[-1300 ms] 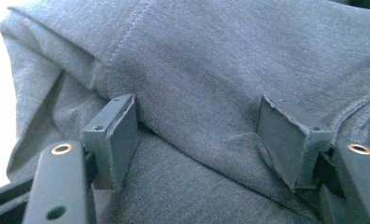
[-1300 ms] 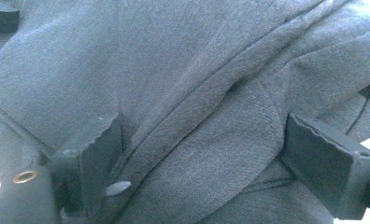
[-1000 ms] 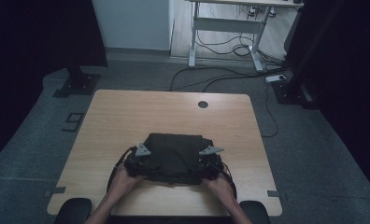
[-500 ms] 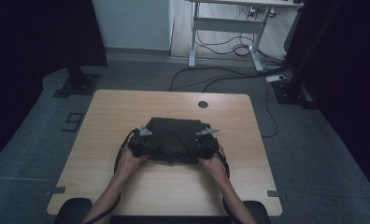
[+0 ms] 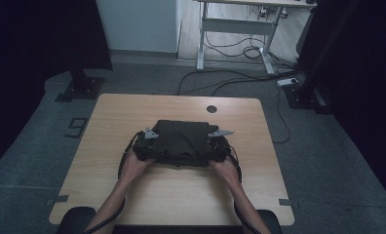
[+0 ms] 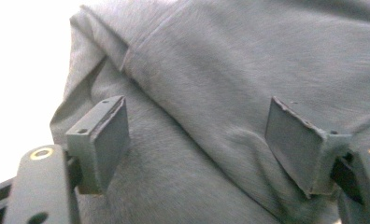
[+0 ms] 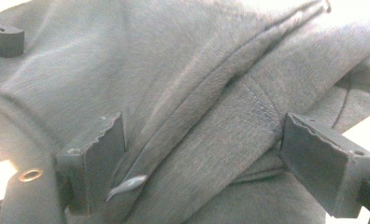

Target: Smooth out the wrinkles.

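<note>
Both forearms come in from the bottom of the high view and angle slightly inward. The left hand (image 5: 135, 163) grips the left tool (image 5: 144, 141), the right hand (image 5: 225, 167) the right tool (image 5: 219, 141); the two sit level with each other, well apart, each with its grey three-cornered plate on top and a cable looping back along the wrist. In the left gripper view the left tool's jaws have just been opening and stand wide, with dark cloth between them. The right tool's jaws also gape, pads clear of the cloth between them.
</note>
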Tool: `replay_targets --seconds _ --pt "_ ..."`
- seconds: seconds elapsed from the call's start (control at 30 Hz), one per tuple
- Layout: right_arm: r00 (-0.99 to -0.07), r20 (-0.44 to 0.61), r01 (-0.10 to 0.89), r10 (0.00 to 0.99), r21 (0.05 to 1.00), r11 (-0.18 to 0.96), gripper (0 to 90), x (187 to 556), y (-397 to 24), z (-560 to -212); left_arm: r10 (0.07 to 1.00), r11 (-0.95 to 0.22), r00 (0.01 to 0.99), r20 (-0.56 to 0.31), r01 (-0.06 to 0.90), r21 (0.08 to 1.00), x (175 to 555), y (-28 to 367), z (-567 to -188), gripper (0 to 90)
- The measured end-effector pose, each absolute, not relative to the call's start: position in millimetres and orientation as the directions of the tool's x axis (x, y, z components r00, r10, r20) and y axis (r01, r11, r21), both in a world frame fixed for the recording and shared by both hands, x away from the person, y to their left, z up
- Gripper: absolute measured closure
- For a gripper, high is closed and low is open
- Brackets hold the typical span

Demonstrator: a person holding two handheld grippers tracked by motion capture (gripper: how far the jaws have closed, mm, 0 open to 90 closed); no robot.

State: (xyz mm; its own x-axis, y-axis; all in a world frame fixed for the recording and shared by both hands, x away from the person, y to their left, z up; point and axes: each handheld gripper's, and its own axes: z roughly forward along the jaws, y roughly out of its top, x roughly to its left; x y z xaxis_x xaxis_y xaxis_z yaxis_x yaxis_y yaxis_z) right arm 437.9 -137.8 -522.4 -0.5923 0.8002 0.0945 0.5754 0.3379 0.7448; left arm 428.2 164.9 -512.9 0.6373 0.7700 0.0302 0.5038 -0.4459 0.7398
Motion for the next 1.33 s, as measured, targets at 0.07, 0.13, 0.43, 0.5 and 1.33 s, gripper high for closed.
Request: replay_targets --seconds 0.07,0.13,0.43,0.5,1.33 --pt "-0.605 0.091 0.559 0.791 0.756 0.341 13.9 431 -142 -514 0.759 -0.431 0.651 0.016 0.484 0.761 418 170 -505 18.7" --pt "-0.613 0.089 0.551 0.785 0.760 0.345 13.8 427 -144 -510 0.751 -0.427 0.660 0.008 0.476 0.769 412 172 -502 17.4" --pt "-0.646 0.036 0.509 0.763 0.764 0.395 12.8 379 -180 -496 0.727 -0.443 0.686 0.023 0.443 0.779 362 211 -495 13.8" --pt "-0.634 0.039 0.518 0.772 0.763 0.387 11.9 370 -189 -499 0.731 -0.448 0.682 0.024 0.453 0.771 355 220 -500 13.0" --pt "-0.553 0.009 0.587 0.833 0.714 0.381 0.0 349 -226 -557 0.780 -0.469 0.625 -0.006 0.591 0.656 348 250 -548 0.0"
